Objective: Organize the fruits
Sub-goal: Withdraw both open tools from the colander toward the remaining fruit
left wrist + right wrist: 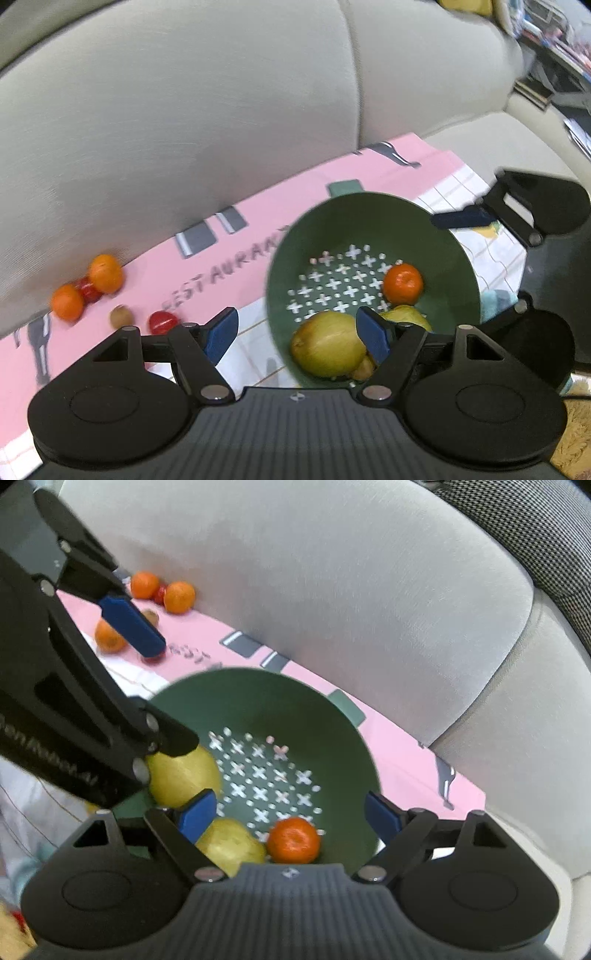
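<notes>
A pale sofa seat carries a pink printed cloth (258,206). On it, near the cloth's right end, the green colander (369,221) holds two pears (327,349) and one orange (402,283). The right gripper (290,814) and left gripper (297,330) hover over it, jaws apart and empty. Loose fruit at the cloth's back-left edge could roll on the soft cushion: three oranges (179,596), two red fruits (161,322), one kiwi (121,316).

We saw the colander (373,221) on the cloth (258,206) near its right edge, with two pears (327,349) and a tangerine (402,283) inside; other fruits (105,273) lay at the cloth's back left edge.
</notes>
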Demonstrator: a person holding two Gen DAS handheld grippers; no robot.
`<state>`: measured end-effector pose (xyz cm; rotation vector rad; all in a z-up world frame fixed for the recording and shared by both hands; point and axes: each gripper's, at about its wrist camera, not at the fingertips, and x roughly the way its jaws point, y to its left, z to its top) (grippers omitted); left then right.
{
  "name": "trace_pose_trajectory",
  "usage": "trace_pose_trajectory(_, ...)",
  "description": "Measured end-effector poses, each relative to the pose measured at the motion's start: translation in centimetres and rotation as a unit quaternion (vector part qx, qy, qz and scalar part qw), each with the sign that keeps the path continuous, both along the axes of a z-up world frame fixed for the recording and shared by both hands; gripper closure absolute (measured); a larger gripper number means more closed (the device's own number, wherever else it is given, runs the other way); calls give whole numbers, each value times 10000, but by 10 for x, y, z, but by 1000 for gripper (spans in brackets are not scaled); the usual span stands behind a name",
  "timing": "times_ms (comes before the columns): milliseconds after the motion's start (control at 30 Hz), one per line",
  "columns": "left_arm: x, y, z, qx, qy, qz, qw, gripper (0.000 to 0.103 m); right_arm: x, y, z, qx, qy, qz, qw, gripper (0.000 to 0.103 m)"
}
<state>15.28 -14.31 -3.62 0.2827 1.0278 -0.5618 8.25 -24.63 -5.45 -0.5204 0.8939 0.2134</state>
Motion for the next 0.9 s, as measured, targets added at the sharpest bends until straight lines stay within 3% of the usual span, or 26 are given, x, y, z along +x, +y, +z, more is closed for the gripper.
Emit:
trace_pose_trajectory(367,-16,56,33,-177,-512,613,9966,18,-16,37,18,913,-114,-350,9951,18)
trace_pose_trajectory(533,-22,81,42,-298,-650,893,9934,18,-21,56,24,1313,-174,-470,9901,11)
trace_pose_trajectory(900,-23,144,38,-735,-733,1705,9799,18,-18,101,35,1779,-347,-233,9832,11)
